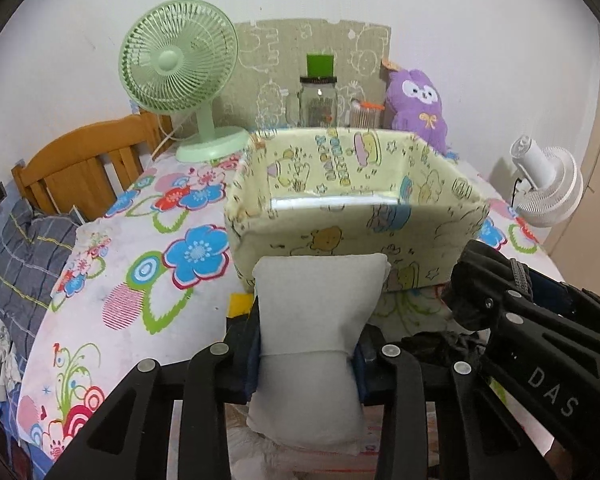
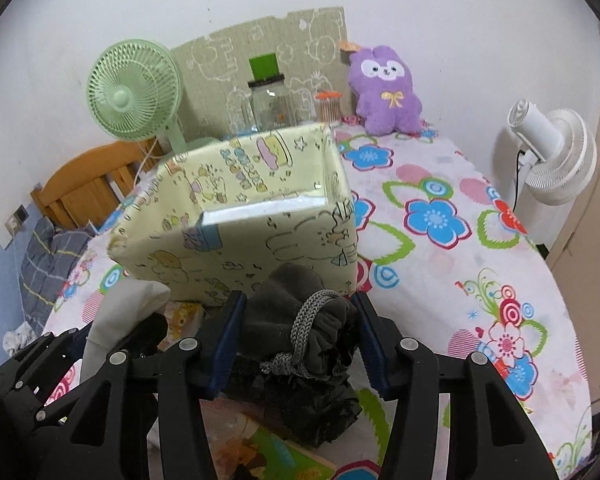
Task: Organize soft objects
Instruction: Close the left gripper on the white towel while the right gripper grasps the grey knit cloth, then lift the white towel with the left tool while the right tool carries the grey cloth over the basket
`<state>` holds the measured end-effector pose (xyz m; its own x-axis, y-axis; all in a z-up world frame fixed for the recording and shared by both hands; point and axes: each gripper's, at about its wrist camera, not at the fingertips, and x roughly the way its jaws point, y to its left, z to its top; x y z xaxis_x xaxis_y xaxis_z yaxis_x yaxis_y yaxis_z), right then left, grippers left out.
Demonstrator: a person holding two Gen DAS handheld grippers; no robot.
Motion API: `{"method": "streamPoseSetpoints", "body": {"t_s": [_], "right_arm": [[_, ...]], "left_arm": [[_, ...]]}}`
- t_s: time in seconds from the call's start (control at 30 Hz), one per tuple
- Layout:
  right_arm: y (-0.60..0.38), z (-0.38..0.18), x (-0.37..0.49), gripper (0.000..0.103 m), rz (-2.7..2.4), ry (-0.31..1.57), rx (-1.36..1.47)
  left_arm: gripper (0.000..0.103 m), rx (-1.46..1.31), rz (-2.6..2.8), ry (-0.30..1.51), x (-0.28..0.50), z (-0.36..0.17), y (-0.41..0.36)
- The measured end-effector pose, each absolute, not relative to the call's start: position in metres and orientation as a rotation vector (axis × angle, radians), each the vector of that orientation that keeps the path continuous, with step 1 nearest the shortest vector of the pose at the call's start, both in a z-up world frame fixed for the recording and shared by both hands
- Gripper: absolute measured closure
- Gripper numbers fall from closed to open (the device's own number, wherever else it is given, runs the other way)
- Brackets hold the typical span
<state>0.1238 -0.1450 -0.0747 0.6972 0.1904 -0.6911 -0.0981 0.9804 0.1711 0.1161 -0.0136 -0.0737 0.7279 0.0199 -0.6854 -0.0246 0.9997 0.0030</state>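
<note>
Left gripper [image 1: 306,354] clamped on a white pillow-shaped pouch [image 1: 314,340], fingers [image 1: 247,354] pressing in on both sides so that its middle pinches to a waist. Pouch held upright, just in front of the near wall of the yellow cartoon-print box [image 1: 356,216], its top edge overlapping that wall in the left wrist view.

Right gripper [image 2: 296,340] clamped on a dark grey drawstring bag [image 2: 300,320], blue-padded fingers [image 2: 224,344] tight against its gathered sides. Grey braided cord [image 2: 306,326] looped over the top of the bag and knotted at its mouth. Bag also just in front of the box, at its near right corner, with crumpled black material [image 2: 320,412] hanging below.

Box standing open-topped on the flower-print desk [image 2: 440,240], nothing visible inside apart from a shiny strip along the bottom. Behind the box: a green fan [image 1: 178,68] to the left, a glass jar with a green lid [image 1: 318,96] in the middle, a purple plush toy [image 2: 386,92] to the right, all against a drawn-on cardboard sheet [image 1: 260,60]. White fan [image 2: 552,156] well to the right of the box, beyond the desk edge. Wooden chair [image 1: 84,164] to the left of the box, behind the desk. Colourful book [image 2: 276,456] below the bag, nearer the camera than the box.
</note>
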Motion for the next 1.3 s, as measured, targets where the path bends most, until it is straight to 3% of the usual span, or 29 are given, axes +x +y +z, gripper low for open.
{"method": "streamPoseSetpoints", "body": {"t_s": [1.3], "right_arm": [[-0.149, 0.021, 0.057, 0.046, 0.153, 0.583, 0.101]], "left_arm": [[0.067, -0.012, -0.022, 0.575, 0.068, 0.009, -0.028]]}}
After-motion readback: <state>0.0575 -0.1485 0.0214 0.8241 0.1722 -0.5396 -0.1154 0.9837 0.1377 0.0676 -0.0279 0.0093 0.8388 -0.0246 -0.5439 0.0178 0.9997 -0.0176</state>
